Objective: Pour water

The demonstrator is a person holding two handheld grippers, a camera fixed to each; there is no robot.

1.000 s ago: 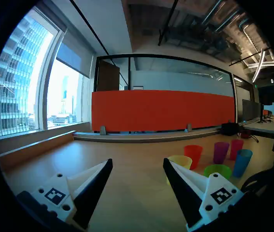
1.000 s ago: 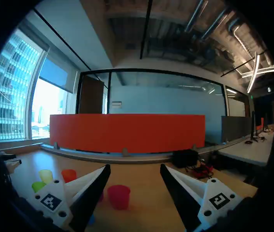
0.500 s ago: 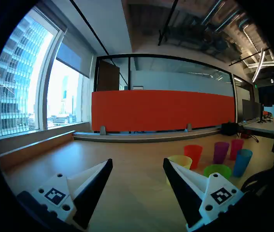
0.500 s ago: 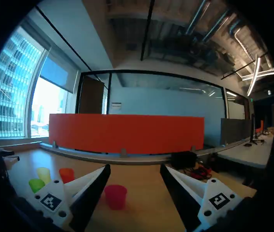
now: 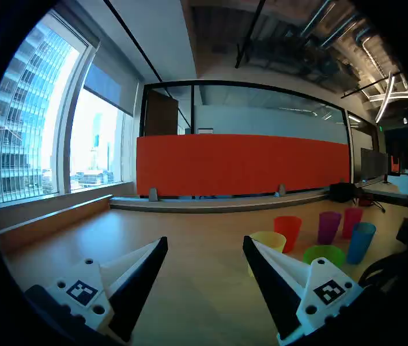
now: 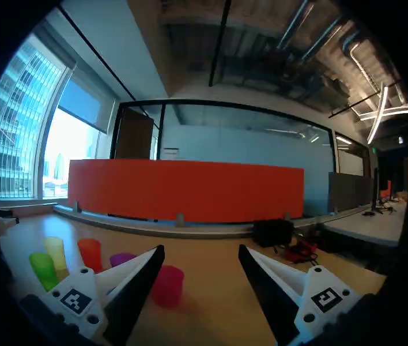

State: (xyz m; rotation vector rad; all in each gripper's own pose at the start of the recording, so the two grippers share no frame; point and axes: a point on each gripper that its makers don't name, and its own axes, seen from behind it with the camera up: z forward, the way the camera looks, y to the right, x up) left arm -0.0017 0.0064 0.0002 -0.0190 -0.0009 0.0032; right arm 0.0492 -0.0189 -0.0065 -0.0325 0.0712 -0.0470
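Observation:
Both grippers hover over a wooden table (image 5: 204, 288) with nothing between their fingers. In the left gripper view, my left gripper (image 5: 204, 240) is open. Ahead and to its right stands a cluster of plastic cups: yellow (image 5: 268, 240), orange (image 5: 287, 226), purple (image 5: 328, 226), pink (image 5: 351, 221), blue (image 5: 360, 242) and a low green one (image 5: 324, 254). In the right gripper view, my right gripper (image 6: 200, 248) is open. A pink cup (image 6: 166, 285) stands just beyond its left finger. Green (image 6: 44, 270), yellow (image 6: 56, 252), orange (image 6: 90, 254) and purple (image 6: 122, 259) cups stand farther left.
A long orange partition (image 5: 241, 164) closes off the table's far edge. Tall windows (image 5: 25, 138) run along the left side. A black bag (image 6: 272, 232) and tangled cables (image 6: 299, 251) lie at the far right of the table, and another desk (image 6: 371, 228) stands beyond.
The right gripper's view has shifted: the cups now sit higher and farther apart in it, and the pink cup is closer to the left finger. The left gripper has stayed still.

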